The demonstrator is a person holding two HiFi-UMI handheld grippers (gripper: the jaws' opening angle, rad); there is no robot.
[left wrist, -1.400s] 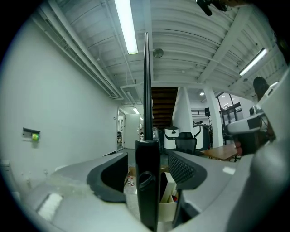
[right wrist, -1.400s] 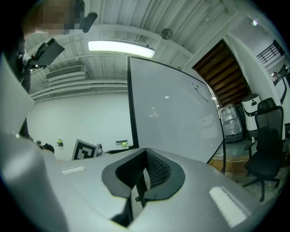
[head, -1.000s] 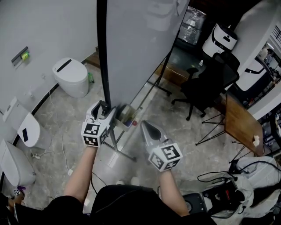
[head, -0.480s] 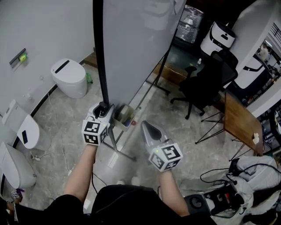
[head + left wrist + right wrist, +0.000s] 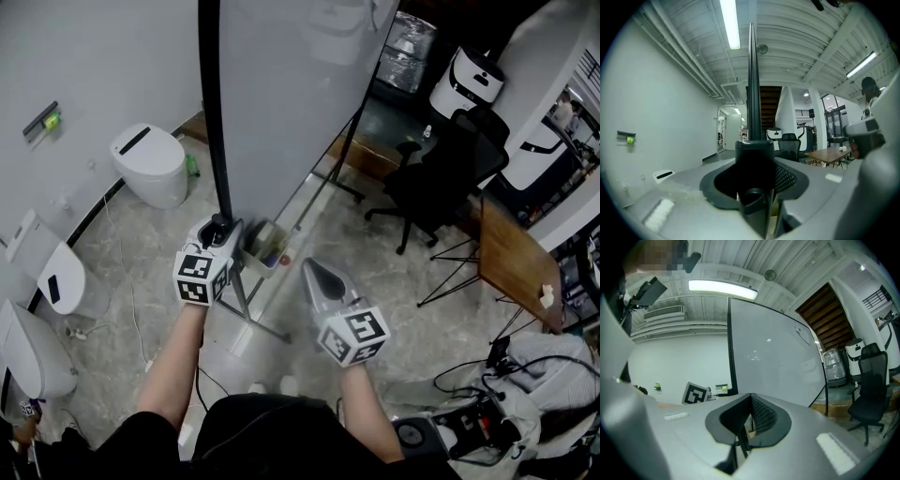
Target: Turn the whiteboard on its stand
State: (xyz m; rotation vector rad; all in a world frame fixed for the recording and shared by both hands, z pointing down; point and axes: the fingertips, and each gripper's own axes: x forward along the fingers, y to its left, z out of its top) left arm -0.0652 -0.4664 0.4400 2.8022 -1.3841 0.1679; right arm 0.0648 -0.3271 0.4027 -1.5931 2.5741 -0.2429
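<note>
Head view: left gripper [image 5: 221, 228] is clamped on the black side frame [image 5: 212, 112] of the whiteboard [image 5: 291, 94], which stands upright straight ahead. Right gripper [image 5: 313, 270] hovers just beside it, jaws together, holding nothing.

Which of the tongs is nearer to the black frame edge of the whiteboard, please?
Left. The left tongs grip the black frame edge near its bottom; the right tongs, shut and empty, sit apart from it, lower and to the right.
</note>
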